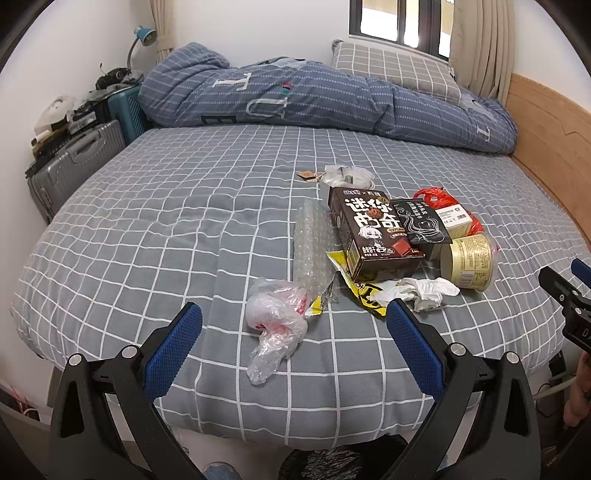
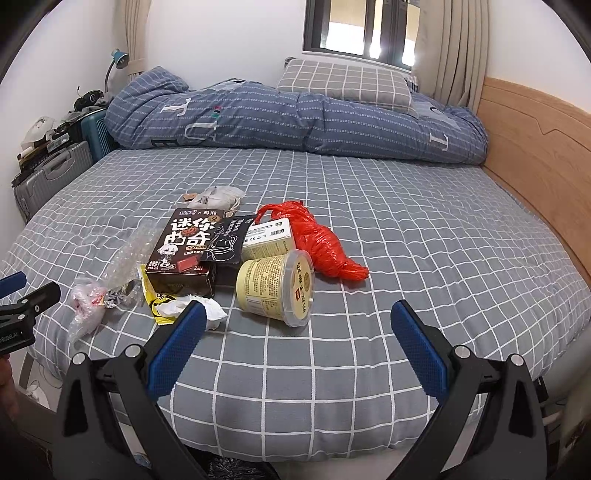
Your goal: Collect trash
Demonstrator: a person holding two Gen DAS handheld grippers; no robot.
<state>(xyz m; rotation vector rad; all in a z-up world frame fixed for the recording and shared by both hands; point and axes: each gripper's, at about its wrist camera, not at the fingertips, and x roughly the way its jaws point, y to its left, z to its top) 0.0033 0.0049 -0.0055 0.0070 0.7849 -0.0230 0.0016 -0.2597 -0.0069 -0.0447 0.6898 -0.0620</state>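
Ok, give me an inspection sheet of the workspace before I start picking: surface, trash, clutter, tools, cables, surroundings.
Surface: bed with grey checked sheet, trash grouped near the front edge.
Job's things: brown snack box, cream cup on its side, red plastic bag, crumpled tissue, yellow wrapper, clear plastic bag, bubble wrap.
Clutter: folded blue duvet and pillow at the far side.
Tools: left tool open, empty; right tool open, empty.
Cables: nothing seen on the bed.
Surroundings: suitcases at left, wooden headboard at right, window.
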